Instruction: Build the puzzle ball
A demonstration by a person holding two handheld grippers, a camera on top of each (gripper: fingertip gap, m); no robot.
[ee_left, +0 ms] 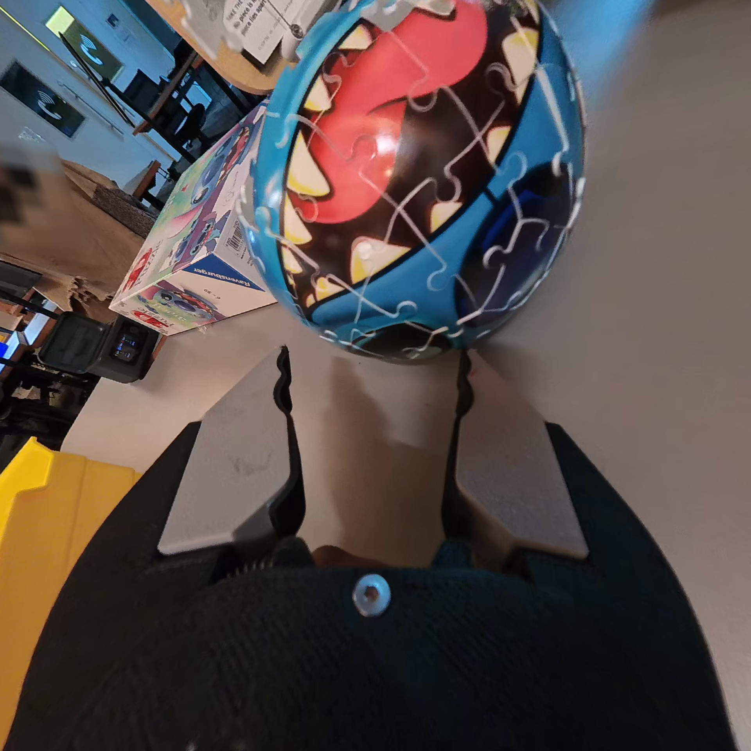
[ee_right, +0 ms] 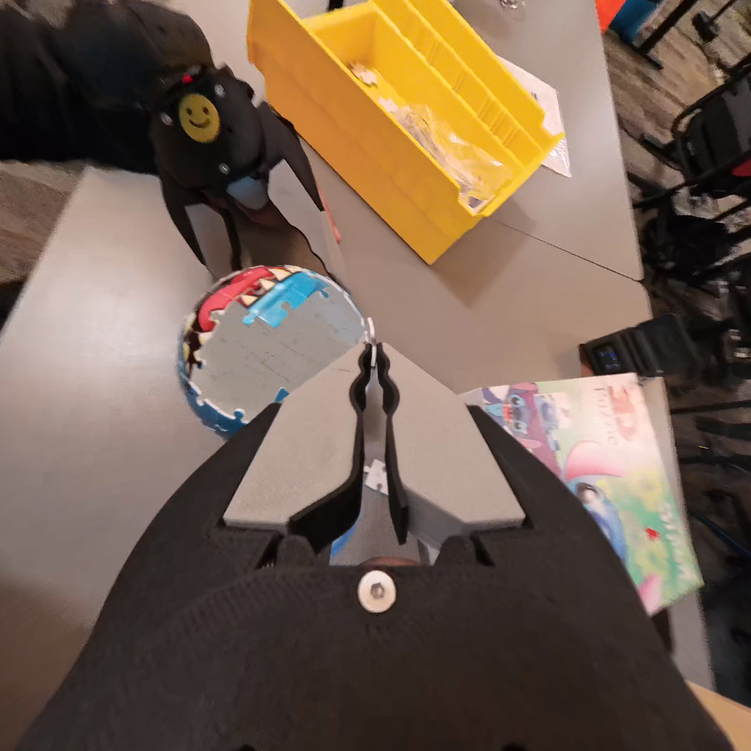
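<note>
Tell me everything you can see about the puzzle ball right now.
The puzzle ball is a glossy, part-built sphere of curved interlocking pieces, printed blue with a red mouth and cream teeth. It is unfinished: the right wrist view shows a jagged-edged opening onto its plain grey inside. It sits on the grey table. The right gripper pinches a white piece at its rim; the open left gripper sits at its far side, contact unclear.

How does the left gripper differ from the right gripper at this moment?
The left gripper is open, its fingers set wide apart just short of the puzzle ball; the right gripper is shut on a white puzzle piece, pinched at its tips. The left gripper holds nothing; the right gripper carries that piece at the rim of the ball's open part. Both are black with grey fingers.
</note>
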